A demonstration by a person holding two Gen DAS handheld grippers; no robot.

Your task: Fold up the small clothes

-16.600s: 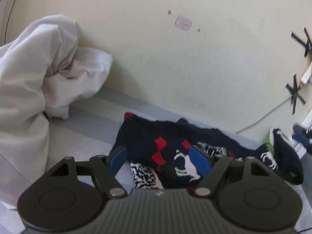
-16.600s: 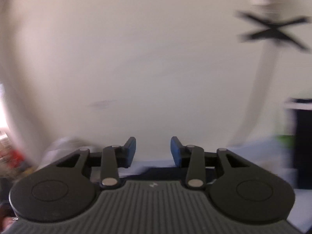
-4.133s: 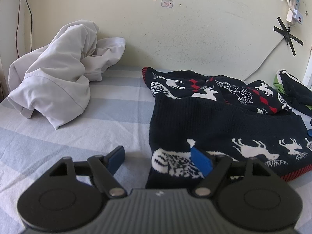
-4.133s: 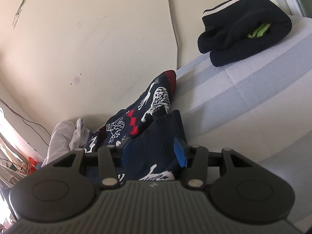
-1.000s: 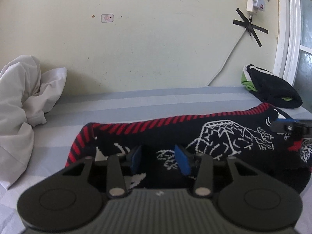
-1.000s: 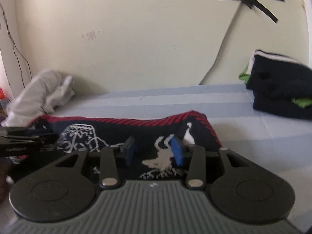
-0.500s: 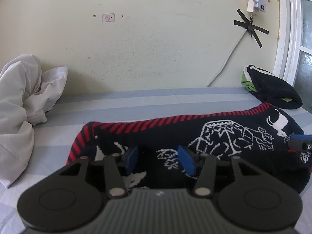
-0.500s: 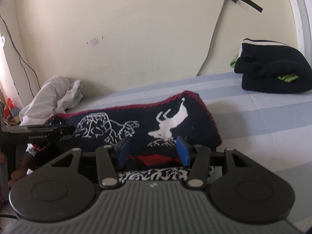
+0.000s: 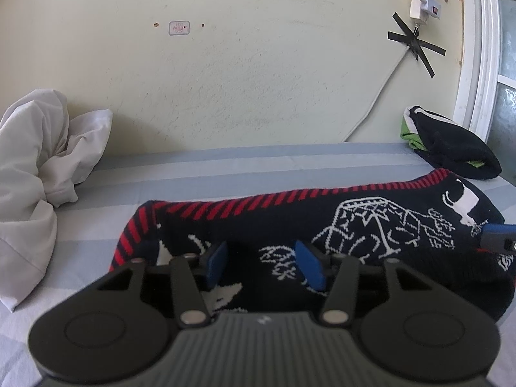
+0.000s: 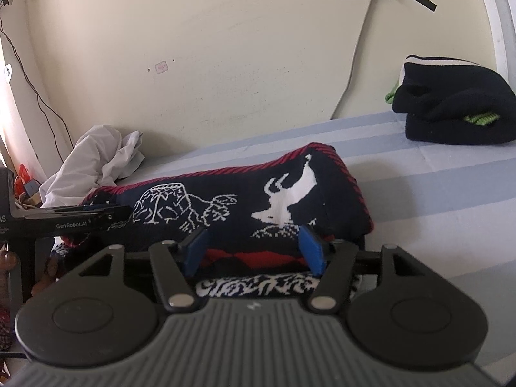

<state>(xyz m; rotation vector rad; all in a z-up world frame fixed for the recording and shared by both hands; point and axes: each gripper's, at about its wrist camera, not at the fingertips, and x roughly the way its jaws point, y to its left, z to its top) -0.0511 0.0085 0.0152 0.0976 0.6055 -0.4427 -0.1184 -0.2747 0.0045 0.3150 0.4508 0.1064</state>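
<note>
A dark navy knitted sweater (image 9: 322,219) with white deer patterns and a red striped hem lies folded over on the striped bed sheet (image 9: 258,164). My left gripper (image 9: 260,251) hovers over its near left part, pads apart and not pressing the knit. My right gripper (image 10: 253,235) is at the sweater's (image 10: 225,200) near right end. Its jaws are opening, with fabric below and between them but not pinched. Each gripper shows in the other's view: the right gripper's tip (image 9: 498,235) at the right edge, the left gripper's finger (image 10: 80,217) at the left.
A crumpled white garment (image 9: 38,167) is heaped at the left by the wall. A folded dark pile with green trim (image 10: 451,109) sits at the far right. A cable (image 9: 377,106) runs down the wall. A hand (image 10: 9,261) shows at the left edge.
The jaws of both grippers have widened, the right ones more, and let go of the sweater. The right gripper drew back a little and rolled slightly. The sweater lies still.
</note>
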